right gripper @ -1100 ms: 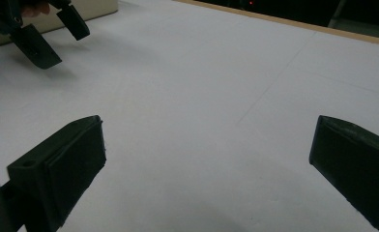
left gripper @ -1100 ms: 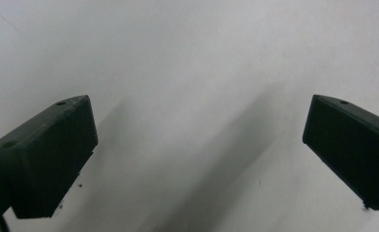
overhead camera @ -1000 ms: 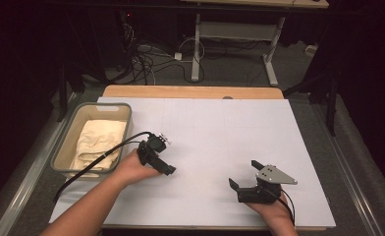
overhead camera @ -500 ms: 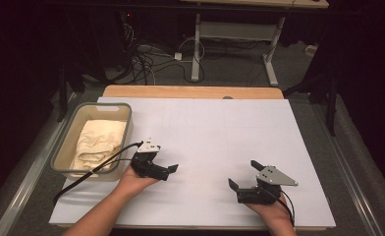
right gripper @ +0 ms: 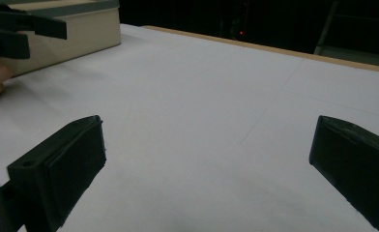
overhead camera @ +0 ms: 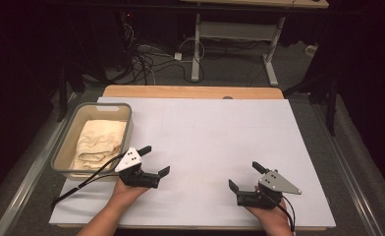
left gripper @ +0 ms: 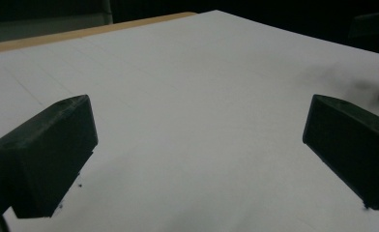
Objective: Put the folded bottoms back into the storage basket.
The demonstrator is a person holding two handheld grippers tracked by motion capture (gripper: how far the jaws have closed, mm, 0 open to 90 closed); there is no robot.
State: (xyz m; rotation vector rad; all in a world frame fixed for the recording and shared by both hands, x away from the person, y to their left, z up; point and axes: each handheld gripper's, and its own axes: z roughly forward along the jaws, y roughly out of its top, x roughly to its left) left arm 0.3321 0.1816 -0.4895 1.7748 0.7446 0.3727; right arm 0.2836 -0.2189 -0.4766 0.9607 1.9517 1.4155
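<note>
Left gripper (overhead camera: pixel 156 160) spread wide, empty, low over the white table (overhead camera: pixel 220 142) just beside the bin (overhead camera: pixel 63 147). Cream cloth (overhead camera: pixel 98 144) lying inside that bin. Right gripper (overhead camera: pixel 244 176) likewise spread, empty, well apart at the near edge.

Bright white table (overhead camera: pixel 205 142), dark surroundings, softly blurred close-ups.

Plain white rectangular table sheet (overhead camera: pixel 205 147), unpatterned, edged by a tan wooden board (overhead camera: pixel 190 92). Translucent grey plastic bin (overhead camera: pixel 65 147) holds cream crumpled cloth (overhead camera: pixel 98 142). Both black two-jaw grippers (overhead camera: pixel 154 159) (overhead camera: pixel 244 176) carry grey plates (white-dotted).
</note>
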